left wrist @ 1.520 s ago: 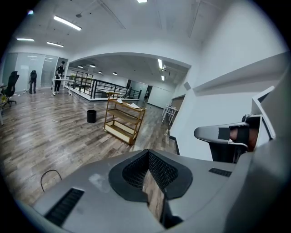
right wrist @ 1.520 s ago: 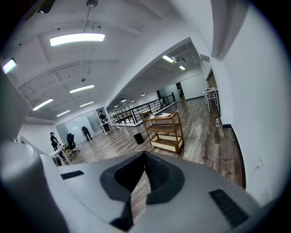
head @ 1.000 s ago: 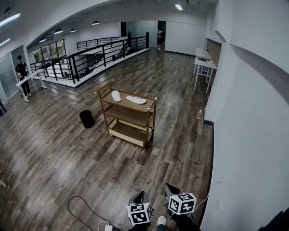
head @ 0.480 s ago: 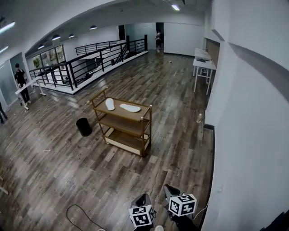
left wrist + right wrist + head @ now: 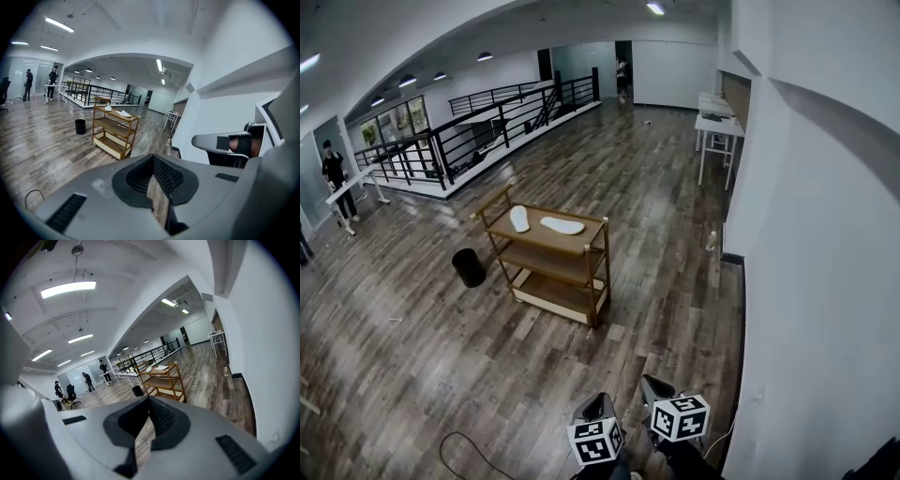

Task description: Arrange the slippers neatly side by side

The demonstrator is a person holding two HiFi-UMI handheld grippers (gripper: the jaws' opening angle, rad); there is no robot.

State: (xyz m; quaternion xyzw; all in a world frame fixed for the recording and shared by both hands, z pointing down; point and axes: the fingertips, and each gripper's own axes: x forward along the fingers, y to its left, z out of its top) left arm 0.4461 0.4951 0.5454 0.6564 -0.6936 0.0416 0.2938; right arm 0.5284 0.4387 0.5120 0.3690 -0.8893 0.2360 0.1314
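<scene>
Slippers (image 5: 519,218), two pale shapes too small to show detail, lie apart and at an angle on the top shelf of a wooden cart (image 5: 546,260), at eleven o'clock from the grippers. Left gripper (image 5: 592,410) and right gripper (image 5: 653,390), partly cut off at six o'clock, are both clenched on nothing.

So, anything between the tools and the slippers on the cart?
Nothing visible. Bare wood floor runs from the left tool and right tool, both shut and empty, to the cart, with the slippers on its top shelf. The black bin beside the cart and the cable lie off the line.
</scene>
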